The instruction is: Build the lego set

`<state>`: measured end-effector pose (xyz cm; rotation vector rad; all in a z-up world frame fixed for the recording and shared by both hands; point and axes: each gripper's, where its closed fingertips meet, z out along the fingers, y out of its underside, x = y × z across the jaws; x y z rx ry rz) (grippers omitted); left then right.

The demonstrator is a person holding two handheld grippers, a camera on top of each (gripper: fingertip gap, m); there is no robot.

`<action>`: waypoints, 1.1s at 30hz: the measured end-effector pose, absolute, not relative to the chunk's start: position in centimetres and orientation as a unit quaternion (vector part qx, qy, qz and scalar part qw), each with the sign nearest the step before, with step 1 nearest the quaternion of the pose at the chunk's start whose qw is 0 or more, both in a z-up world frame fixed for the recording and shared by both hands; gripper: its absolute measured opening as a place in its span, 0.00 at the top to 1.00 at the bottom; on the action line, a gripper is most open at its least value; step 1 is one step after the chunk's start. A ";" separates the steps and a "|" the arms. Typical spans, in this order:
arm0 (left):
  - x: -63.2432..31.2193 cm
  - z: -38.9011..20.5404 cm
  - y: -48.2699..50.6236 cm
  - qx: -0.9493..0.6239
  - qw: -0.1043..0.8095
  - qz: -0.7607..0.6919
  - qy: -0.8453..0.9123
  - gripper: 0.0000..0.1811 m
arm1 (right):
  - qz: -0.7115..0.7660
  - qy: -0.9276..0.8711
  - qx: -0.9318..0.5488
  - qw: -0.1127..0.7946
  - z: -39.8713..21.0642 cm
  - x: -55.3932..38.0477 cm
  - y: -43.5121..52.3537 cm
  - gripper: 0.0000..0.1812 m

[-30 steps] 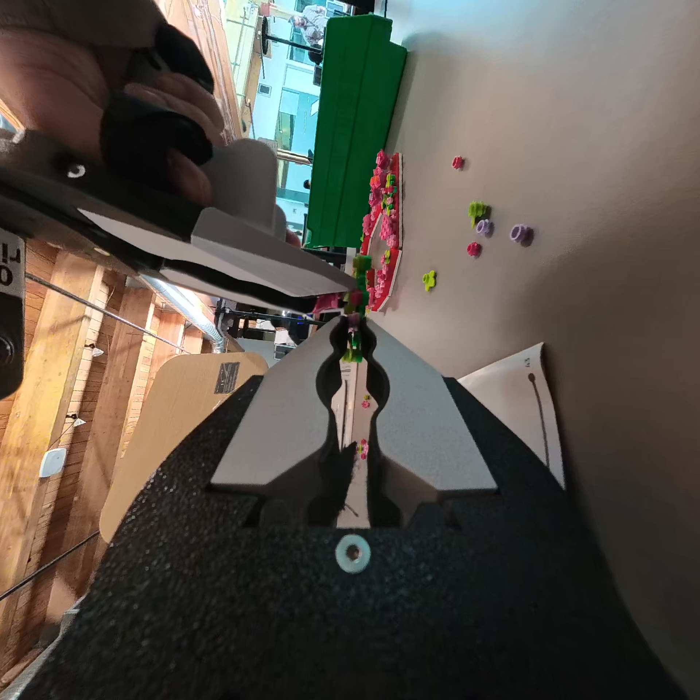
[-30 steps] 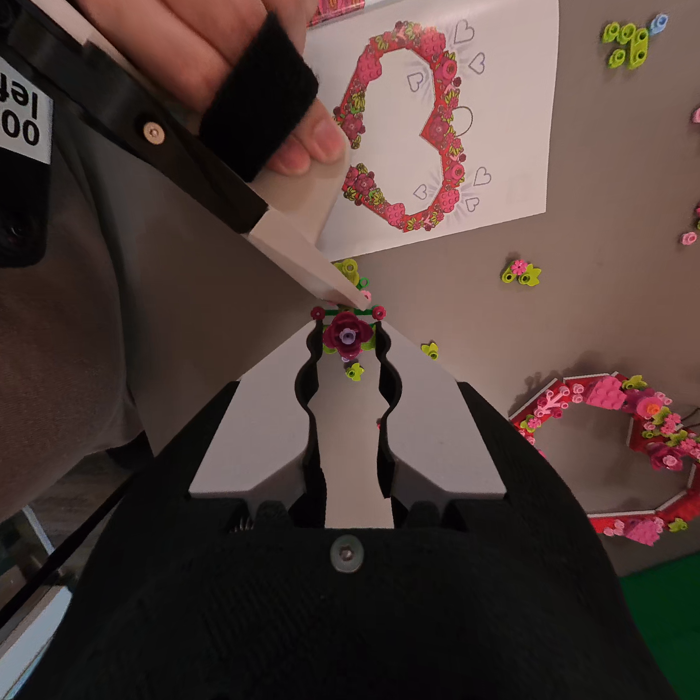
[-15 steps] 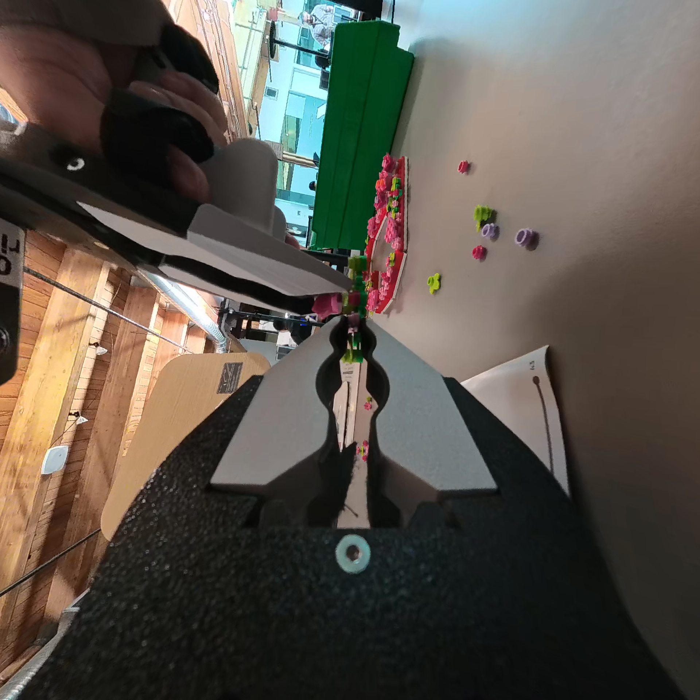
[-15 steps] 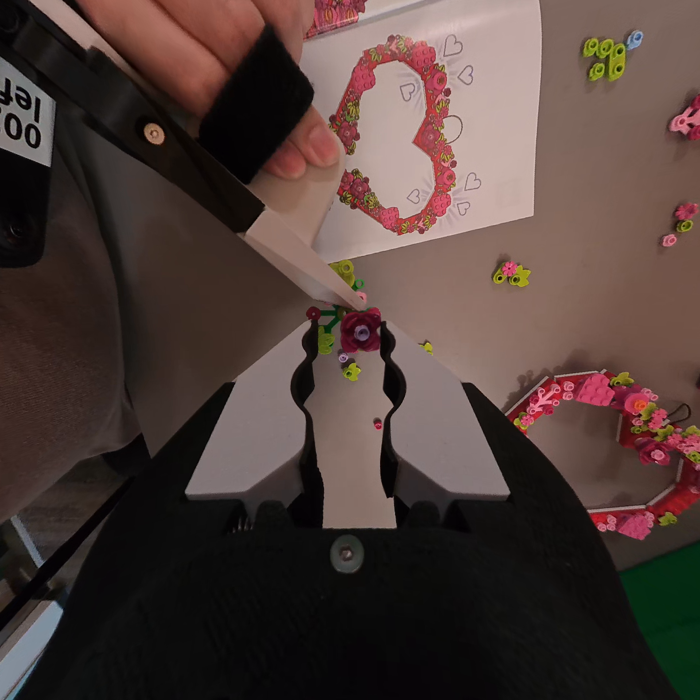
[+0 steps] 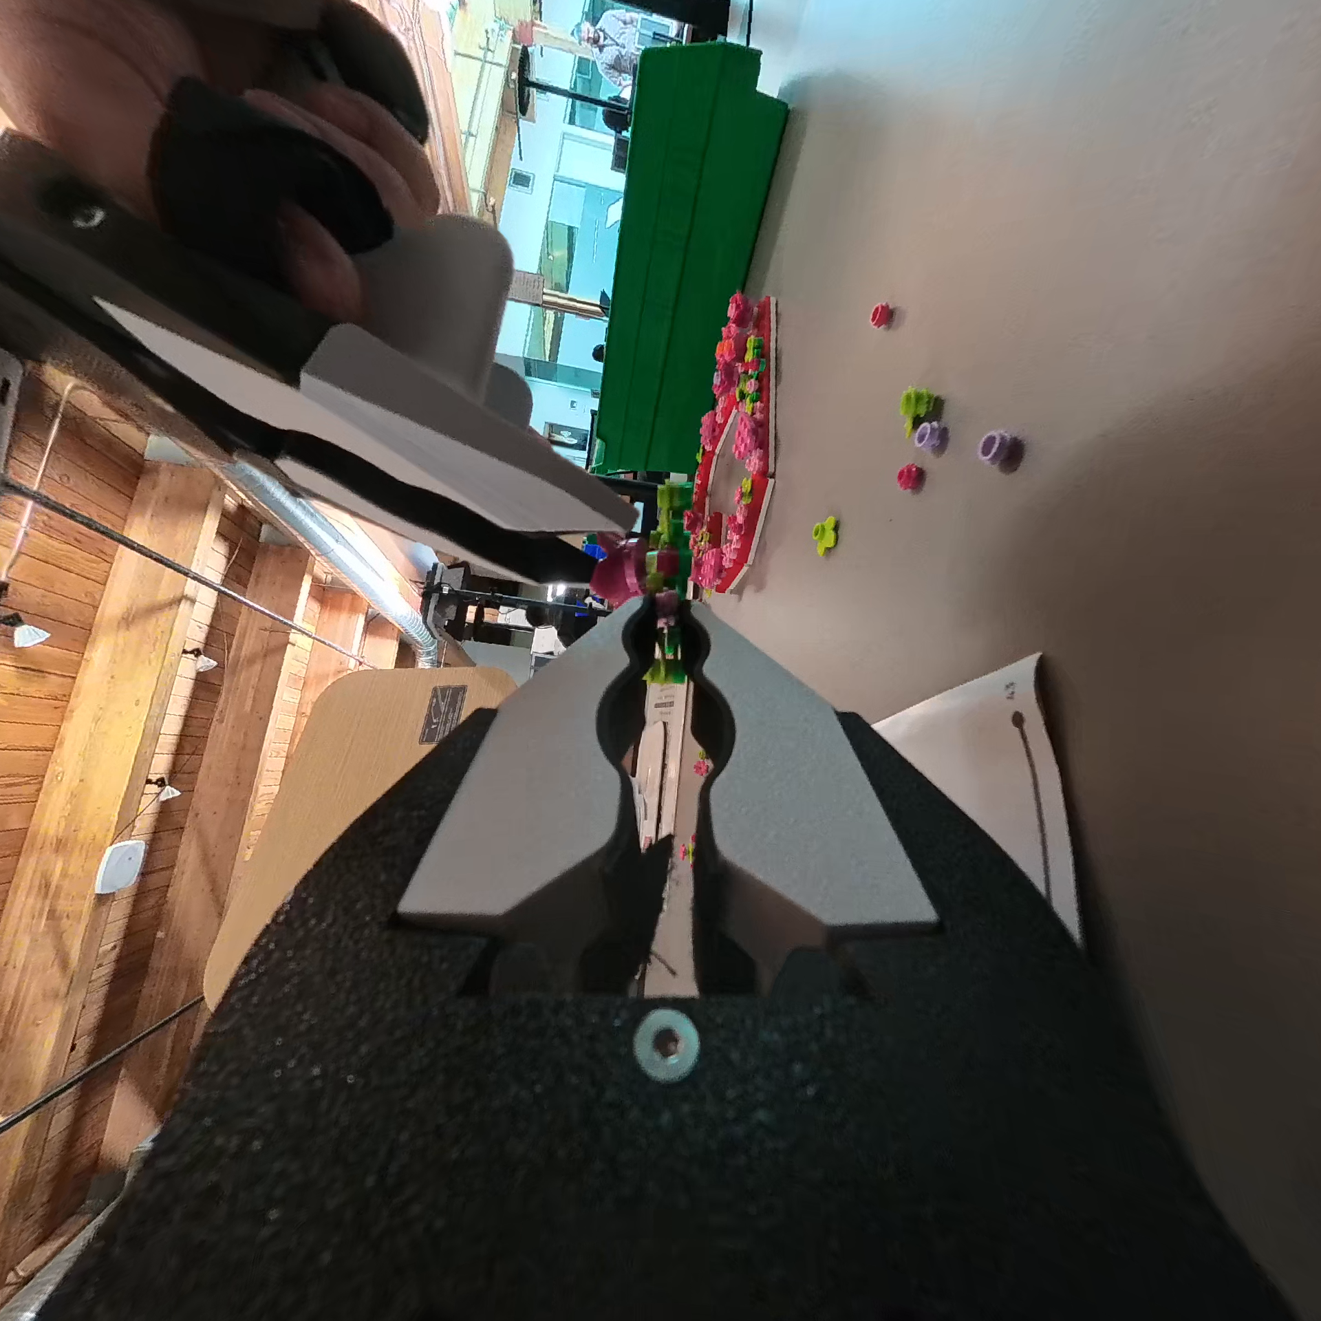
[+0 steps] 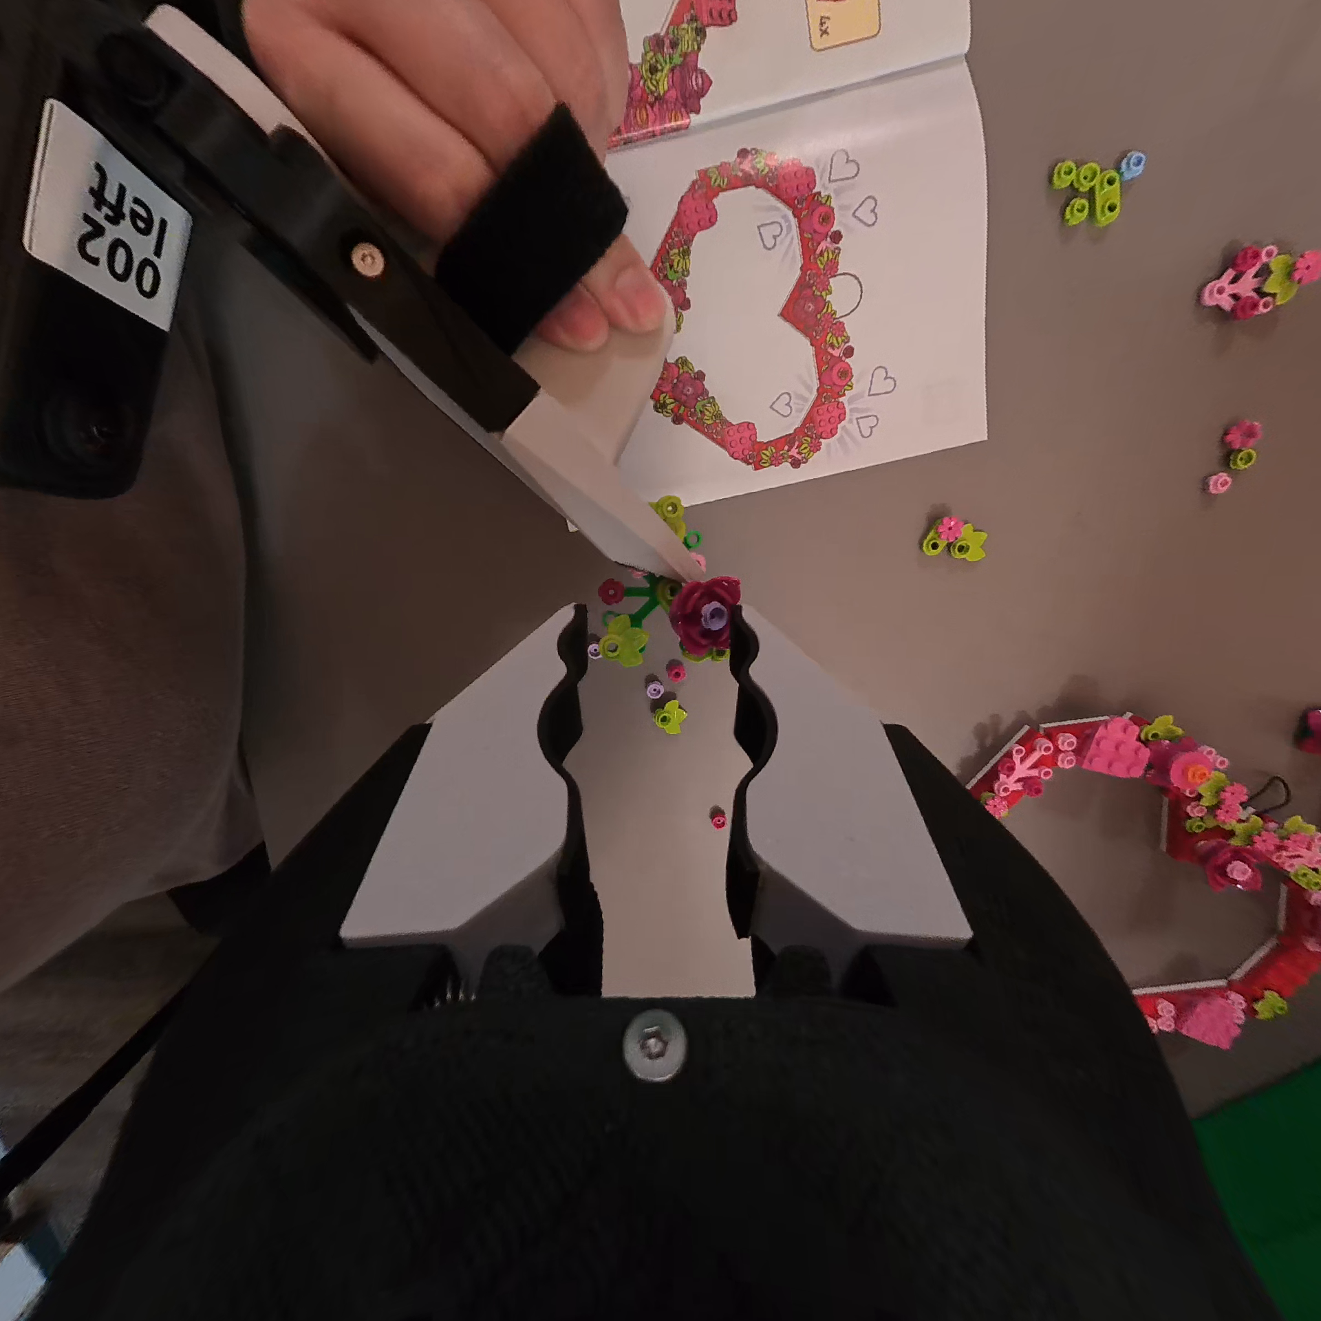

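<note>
Now the small flower sprig (image 6: 647, 607), a green branching stem with a red stud, a lime leaf and a dark magenta rose (image 6: 708, 616), sits at frame centre in the right wrist view, pinched at the tip of the left gripper (image 6: 675, 568), whose jaws are clenched on it. Its stem runs roughly left to right in that view, the rose at the right end facing the camera. The right gripper (image 6: 654, 629) has its jaws released and apart, the rose touching the right fingertip's inner edge; half a second ago the rose lay more between the tips, and a second ago it was centred.

Below the sprig, four loose bits lie on the grey table (image 6: 1072, 607): one lilac stud, two red studs, one lime leaf. One open instruction booklet (image 6: 893, 286) fills the upper centre. One partly built red heart frame (image 6: 1179, 822) lies at the right edge.
</note>
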<state>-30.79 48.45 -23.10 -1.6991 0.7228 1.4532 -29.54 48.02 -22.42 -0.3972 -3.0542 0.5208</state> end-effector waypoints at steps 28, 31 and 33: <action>-31.6 -22.9 48.1 -0.679 0.391 0.565 0.260 0.98 | 0.155 -0.840 0.181 0.488 -23.5 -30.2 47.3 0.82; -31.6 -22.9 48.1 -0.679 0.390 0.565 0.260 0.98 | 0.144 -0.832 0.190 0.501 -23.5 -30.4 47.4 0.83; -31.5 -22.9 48.1 -0.678 0.390 0.565 0.261 0.98 | 0.137 -0.833 0.192 0.501 -23.7 -30.6 47.5 0.84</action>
